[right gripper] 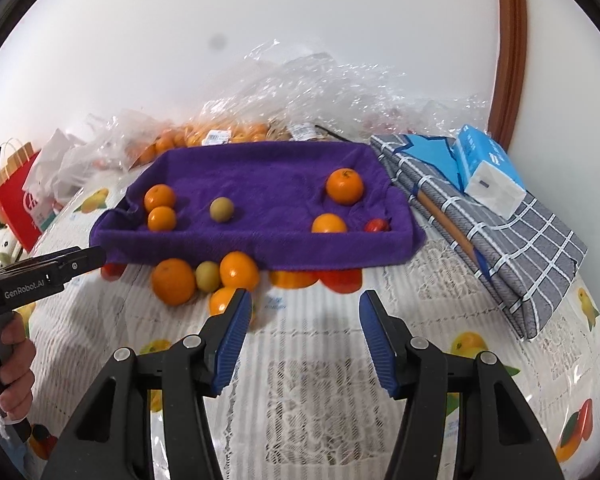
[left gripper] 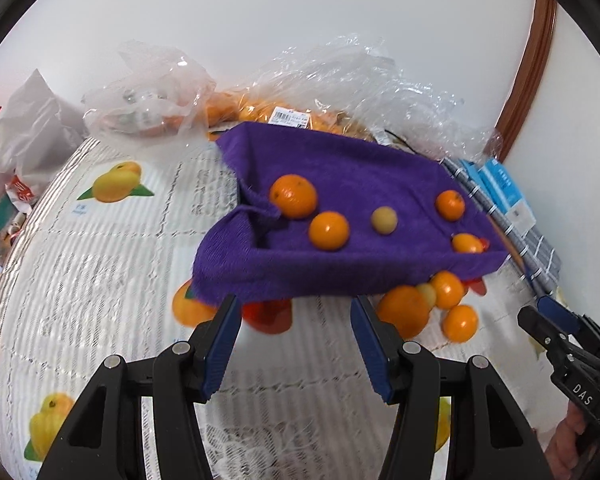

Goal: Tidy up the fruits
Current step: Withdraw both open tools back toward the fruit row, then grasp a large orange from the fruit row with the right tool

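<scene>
Loose fruit lies just ahead of your right gripper [right gripper: 302,330], at the purple towel's [right gripper: 260,184] near edge.
Both sets of jaws are spread, pinching nothing; your left gripper [left gripper: 294,338] sits further left of the orange cluster [right gripper: 204,276].

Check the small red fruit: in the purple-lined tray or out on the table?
In. The small red fruit sits inside the purple-lined tray, at its near right corner, beside an orange and behind the front wall.
</scene>
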Tool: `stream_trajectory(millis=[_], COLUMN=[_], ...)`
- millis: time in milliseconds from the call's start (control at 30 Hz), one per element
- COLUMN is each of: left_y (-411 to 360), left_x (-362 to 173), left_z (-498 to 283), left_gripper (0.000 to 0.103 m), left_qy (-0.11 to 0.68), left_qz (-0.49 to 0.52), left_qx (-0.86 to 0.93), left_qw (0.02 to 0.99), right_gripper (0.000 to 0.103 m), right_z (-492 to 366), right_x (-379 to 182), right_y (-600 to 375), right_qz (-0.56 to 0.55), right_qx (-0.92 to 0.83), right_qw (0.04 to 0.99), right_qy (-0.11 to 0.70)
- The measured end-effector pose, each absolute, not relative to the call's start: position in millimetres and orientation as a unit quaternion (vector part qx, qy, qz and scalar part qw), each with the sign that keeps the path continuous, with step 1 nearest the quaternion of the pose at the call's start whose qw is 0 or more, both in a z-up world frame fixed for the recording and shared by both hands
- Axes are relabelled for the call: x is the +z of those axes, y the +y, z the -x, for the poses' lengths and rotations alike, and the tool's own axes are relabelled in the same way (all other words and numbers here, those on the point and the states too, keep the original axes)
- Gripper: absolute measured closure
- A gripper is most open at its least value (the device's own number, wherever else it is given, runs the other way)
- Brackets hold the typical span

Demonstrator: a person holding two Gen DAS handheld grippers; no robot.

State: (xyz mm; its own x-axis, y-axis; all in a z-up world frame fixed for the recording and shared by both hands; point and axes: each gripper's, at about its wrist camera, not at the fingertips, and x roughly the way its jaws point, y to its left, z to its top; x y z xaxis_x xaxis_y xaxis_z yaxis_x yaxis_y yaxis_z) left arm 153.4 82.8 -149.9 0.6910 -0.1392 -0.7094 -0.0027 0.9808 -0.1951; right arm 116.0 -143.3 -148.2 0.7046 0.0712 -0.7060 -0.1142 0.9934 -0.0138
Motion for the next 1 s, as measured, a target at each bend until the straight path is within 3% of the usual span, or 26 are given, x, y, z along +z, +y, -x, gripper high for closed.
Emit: stream_trajectory(millis=[200, 567, 867, 1000], left_y=[79.0, 102.9, 100.7, 95.1], left_x=[-151.5, -165.6, -169.1, -169.1], left_z=[-147.0, -149.0, -151.6, -151.7], left_gripper=[0.048, 0.054, 0.055, 0.055], left_qy=[0.368, 0.362, 0.368, 0.372], left_qz=[0.059, 0.144, 0.142, 0.129], left_qx=[-0.020, -0.058, -0.084, -0.096], left_qw=[0.928, 0.919, 0.915, 0.914], right_gripper=[0.055, 0.055, 0.055, 0.066], right_z=[-117.9, -133.7, -152.0, -152.0], right_x=[-163.3, -180.4, -198.5, -199.1], right_y=[-139.0, -108.3, -98.9, -100.7], right_qz=[0.010, 0.017, 0.021, 0.021], right_qx=[0.070, 0.113, 0.110, 0.108], right_qw=[0.912, 0.902, 0.887, 0.888], right_qy=[0.404, 0.417, 0.448, 0.447])
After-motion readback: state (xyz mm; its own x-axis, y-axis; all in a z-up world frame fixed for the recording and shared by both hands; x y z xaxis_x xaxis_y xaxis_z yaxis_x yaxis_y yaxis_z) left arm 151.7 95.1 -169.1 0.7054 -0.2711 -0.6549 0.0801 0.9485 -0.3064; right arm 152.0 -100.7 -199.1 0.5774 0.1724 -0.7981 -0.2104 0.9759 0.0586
